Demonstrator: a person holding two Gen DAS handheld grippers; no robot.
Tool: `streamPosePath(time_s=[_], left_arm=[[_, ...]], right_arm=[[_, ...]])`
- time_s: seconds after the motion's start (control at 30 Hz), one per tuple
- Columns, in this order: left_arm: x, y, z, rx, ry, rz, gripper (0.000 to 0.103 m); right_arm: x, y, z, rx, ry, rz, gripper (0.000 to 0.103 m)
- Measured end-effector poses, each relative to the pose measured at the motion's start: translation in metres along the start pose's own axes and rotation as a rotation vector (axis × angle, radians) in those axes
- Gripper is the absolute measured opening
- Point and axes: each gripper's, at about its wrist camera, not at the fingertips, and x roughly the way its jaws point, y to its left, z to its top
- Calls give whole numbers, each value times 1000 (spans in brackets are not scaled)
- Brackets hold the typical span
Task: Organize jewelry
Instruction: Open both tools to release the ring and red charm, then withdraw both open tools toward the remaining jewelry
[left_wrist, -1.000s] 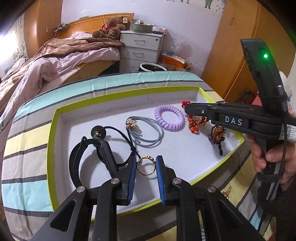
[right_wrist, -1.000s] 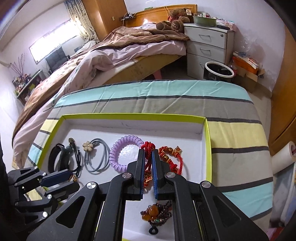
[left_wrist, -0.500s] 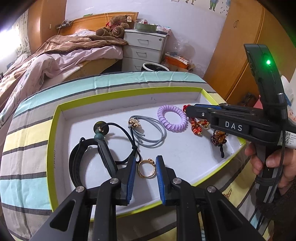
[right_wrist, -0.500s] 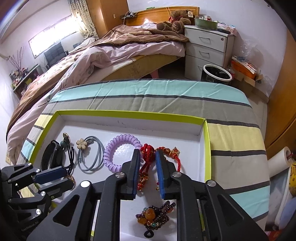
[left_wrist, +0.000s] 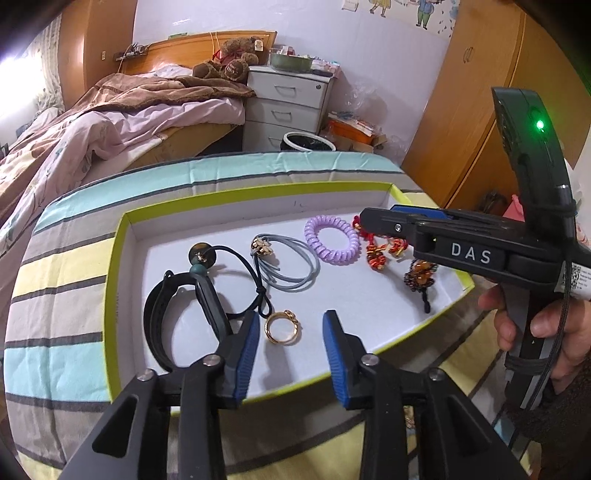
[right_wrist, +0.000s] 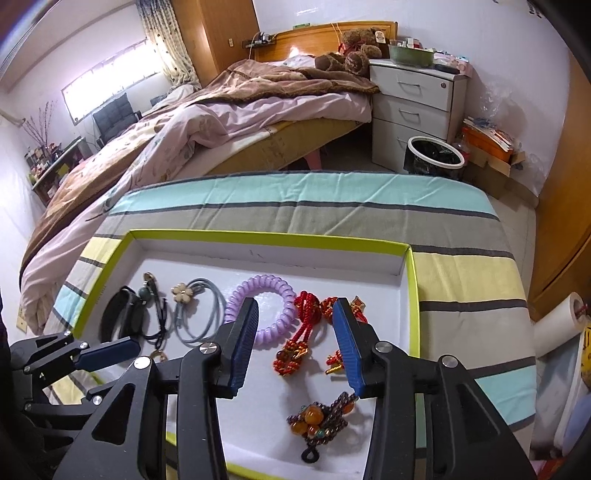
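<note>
Both grippers have just been opening over a tray (left_wrist: 122, 258): the left gripper (left_wrist: 290, 349) gapes empty beside a gold ring (left_wrist: 282, 328) at the near edge, the right gripper (right_wrist: 295, 349) empty above red cords (right_wrist: 303, 332).

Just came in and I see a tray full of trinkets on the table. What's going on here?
A person holding a gripper in each hand is sorting jewelry into a white tray with a green rim. The left gripper has just been opening and now stands open around a gold ring lying on the tray floor. The right gripper has also just been opening, over the red knotted cord it no longer grips. A purple coil hair tie, grey hair tie, black band and beaded charm already lie in the tray.
</note>
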Motion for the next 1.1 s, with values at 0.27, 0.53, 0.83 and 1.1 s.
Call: streamPosePath(time_s=[0.27, 0.53, 0.83, 1.1], left_arm=[[-39, -11, -19, 10, -51, -20, 48], [-62, -17, -54, 0, -34, -52, 49], [-48, -41, -85, 14, 50, -97, 49], [-36, -57, -89, 44, 64, -51, 49]], right_arm=[[-40, 9, -16, -6, -60, 23, 44], [-82, 14, -52, -7, -110, 41, 47], [-103, 9, -95, 25, -112, 28, 48], [-113, -1, -122, 57, -113, 10, 48]])
